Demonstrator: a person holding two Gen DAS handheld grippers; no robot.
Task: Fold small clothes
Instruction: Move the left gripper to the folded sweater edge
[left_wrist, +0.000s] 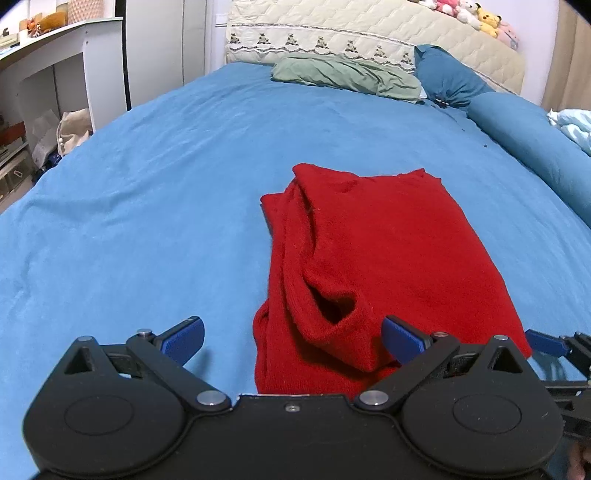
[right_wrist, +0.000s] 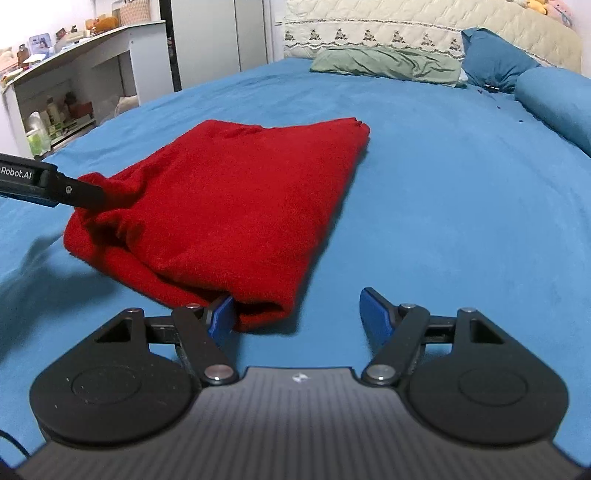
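A red knit sweater (left_wrist: 376, 243) lies partly folded on the blue bed sheet (left_wrist: 147, 184); it also shows in the right wrist view (right_wrist: 236, 206). My left gripper (left_wrist: 293, 339) is open, its jaws set either side of the sweater's near left corner, its right pad over the cloth. In the right wrist view its black body (right_wrist: 48, 184) reaches into the sweater's left edge. My right gripper (right_wrist: 297, 314) is open at the sweater's near right corner, its left pad (right_wrist: 221, 317) touching the folded edge. Its blue fingertip (left_wrist: 543, 341) shows in the left wrist view.
A green pillow (left_wrist: 347, 75), a blue pillow (left_wrist: 450, 77) and a blue bolster (left_wrist: 532, 147) lie by the quilted headboard (left_wrist: 369, 33). White shelves (right_wrist: 85, 70) with clutter stand left of the bed. Plush toys (left_wrist: 472, 14) sit atop the headboard.
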